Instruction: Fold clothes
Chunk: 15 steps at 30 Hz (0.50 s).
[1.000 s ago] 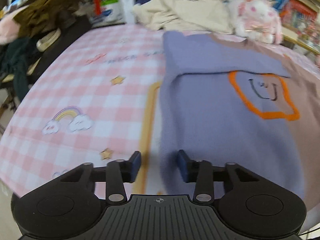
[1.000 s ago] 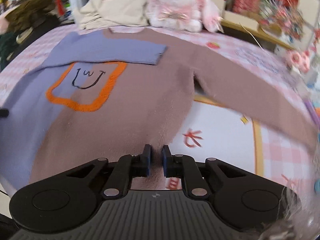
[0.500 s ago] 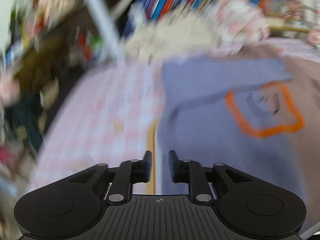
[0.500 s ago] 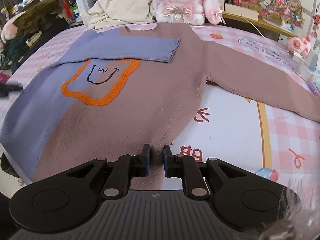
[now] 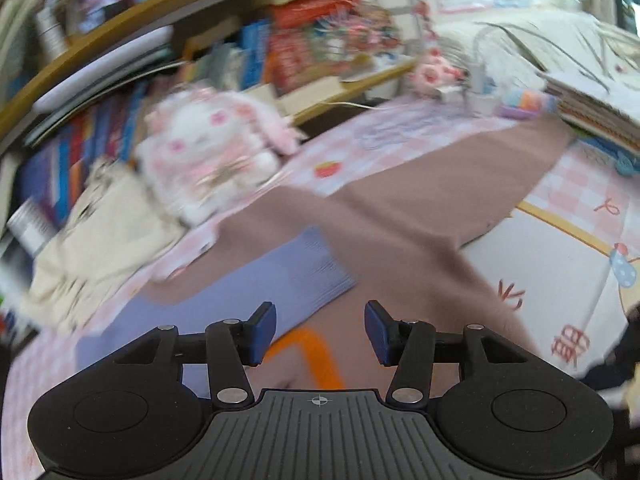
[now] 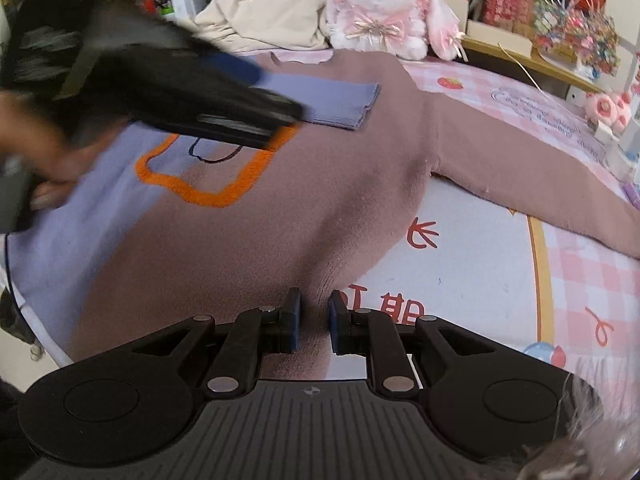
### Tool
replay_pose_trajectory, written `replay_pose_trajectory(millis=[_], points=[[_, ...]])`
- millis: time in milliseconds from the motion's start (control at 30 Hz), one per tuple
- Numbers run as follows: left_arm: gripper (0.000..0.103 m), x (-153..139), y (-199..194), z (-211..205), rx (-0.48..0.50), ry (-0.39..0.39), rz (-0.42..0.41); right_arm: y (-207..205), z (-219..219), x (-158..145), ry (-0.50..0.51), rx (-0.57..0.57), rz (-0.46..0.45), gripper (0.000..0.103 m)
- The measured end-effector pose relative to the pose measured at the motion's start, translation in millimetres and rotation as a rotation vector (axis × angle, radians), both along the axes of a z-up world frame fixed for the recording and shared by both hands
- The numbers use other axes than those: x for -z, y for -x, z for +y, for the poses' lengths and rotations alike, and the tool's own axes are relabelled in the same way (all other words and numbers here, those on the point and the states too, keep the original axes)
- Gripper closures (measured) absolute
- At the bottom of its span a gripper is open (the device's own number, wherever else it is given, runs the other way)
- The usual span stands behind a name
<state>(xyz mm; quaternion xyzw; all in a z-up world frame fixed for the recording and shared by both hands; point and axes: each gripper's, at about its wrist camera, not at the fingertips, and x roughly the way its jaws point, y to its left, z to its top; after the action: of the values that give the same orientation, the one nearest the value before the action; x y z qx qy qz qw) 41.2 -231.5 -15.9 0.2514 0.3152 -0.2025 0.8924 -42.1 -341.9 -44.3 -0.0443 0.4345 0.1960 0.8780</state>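
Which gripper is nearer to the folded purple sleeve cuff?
Left. The left gripper hovers open just before the cuff. The right gripper is far away at the sweater's bottom hem.

Two matching black handheld grippers with blue finger pads

Each gripper, left (image 5: pixel 320 330) and right (image 6: pixel 314 320), had a ribbed dark-grey base bearing a small crosshair mark, two round black side housings, black linkage arms pinned with silver screws, and flat blue pads (image 5: pixel 262 332) on its fingertips.

Pink checked bed (image 6: pixel 592 280): sweater (image 6: pixel 320 184) spread flat (plush rabbit (image 6: pixel 380 4) behind).
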Motion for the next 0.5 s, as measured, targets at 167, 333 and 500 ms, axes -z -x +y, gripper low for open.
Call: replay_pose_trajectory(millis=[167, 333, 500], points=[[0.055, 29, -26, -39, 0.008, -0.125, -0.012, 2, 1, 1, 0.001, -0.01, -0.011, 0.087], [0.072, 39, -36, -38, -0.039, -0.176, -0.046, 1, -1, 0, -0.007, -0.012, -0.004, 0.087], [0.098, 38, -47, -8, -0.111, -0.131, -0.02, 1, 0, -1, -0.003, -0.006, 0.004, 0.087]])
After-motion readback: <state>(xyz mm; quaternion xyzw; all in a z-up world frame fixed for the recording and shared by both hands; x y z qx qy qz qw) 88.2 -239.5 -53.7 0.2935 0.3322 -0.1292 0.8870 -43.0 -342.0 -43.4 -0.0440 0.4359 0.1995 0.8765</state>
